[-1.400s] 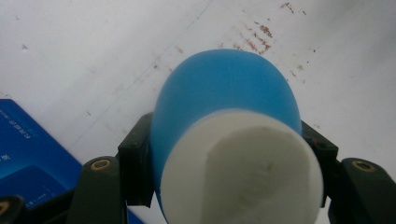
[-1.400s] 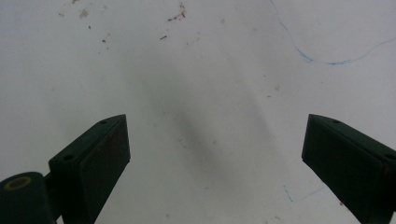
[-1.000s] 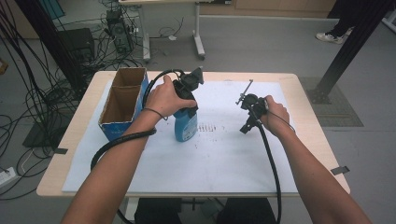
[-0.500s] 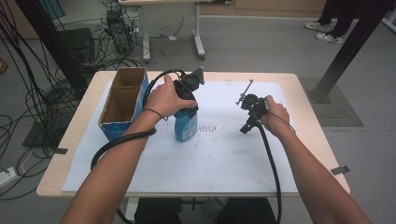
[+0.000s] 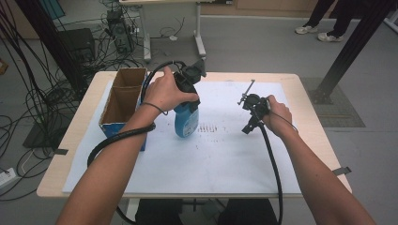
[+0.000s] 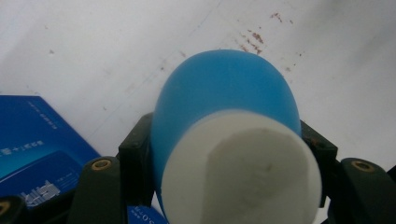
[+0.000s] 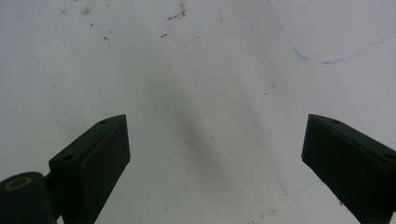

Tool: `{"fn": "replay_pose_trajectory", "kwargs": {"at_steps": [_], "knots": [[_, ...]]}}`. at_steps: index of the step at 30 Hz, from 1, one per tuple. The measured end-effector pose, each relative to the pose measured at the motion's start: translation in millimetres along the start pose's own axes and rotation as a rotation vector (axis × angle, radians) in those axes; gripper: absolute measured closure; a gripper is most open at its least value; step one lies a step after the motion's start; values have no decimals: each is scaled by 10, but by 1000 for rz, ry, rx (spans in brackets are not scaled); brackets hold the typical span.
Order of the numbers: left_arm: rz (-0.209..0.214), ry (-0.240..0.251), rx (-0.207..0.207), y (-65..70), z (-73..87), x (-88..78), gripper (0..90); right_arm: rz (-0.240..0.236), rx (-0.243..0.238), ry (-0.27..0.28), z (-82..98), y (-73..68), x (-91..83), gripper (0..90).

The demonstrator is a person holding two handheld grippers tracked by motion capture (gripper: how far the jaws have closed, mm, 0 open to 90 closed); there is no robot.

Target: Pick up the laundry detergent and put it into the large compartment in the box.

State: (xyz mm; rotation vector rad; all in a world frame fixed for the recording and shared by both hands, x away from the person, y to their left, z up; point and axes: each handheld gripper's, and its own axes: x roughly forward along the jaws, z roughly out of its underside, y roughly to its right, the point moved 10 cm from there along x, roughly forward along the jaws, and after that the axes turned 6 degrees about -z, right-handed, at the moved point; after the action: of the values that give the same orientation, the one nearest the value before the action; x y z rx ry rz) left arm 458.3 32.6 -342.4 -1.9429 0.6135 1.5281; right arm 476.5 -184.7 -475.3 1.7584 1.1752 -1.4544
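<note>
My left claw (image 5: 187, 93) is clamped on the blue bottle (image 5: 186, 119), which stands on the white sheet beside the box (image 5: 123, 101). I judge the bottle is bound for that box: I'd lift straight up, keep it upright, then clear the box wall. My right claw (image 7: 215, 158) hangs with jaws apart, holding nothing, over the worktop (image 5: 84, 136) well right of the bottle.

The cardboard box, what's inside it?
The cardboard box looks open on top; only bare brown inner walls show in the high view. Its near bottom corner is hidden behind the left forearm.
</note>
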Motion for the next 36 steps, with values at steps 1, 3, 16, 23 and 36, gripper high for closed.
{"fn": "replay_pose_trajectory", "kwargs": {"at_steps": [1, 3, 16, 23, 36], "knots": [[-4, 3, -5, -1, -9, -51, 377, 1, 0, 0, 0, -1, -2, 73], [-10, 7, -2, -4, -24, -127, 377, 0, 0, 0, -2, -5, -4, 73], [-15, 23, -33, 4, -132, -750, 377, 3, -17, 10, -39, -42, -26, 74], [-52, 34, -37, -19, -202, -1116, 378, 6, -17, 19, -34, -41, -53, 74], [-69, 58, -84, -31, -332, -1671, 377, 13, -15, 24, -38, -29, -99, 75]]}}
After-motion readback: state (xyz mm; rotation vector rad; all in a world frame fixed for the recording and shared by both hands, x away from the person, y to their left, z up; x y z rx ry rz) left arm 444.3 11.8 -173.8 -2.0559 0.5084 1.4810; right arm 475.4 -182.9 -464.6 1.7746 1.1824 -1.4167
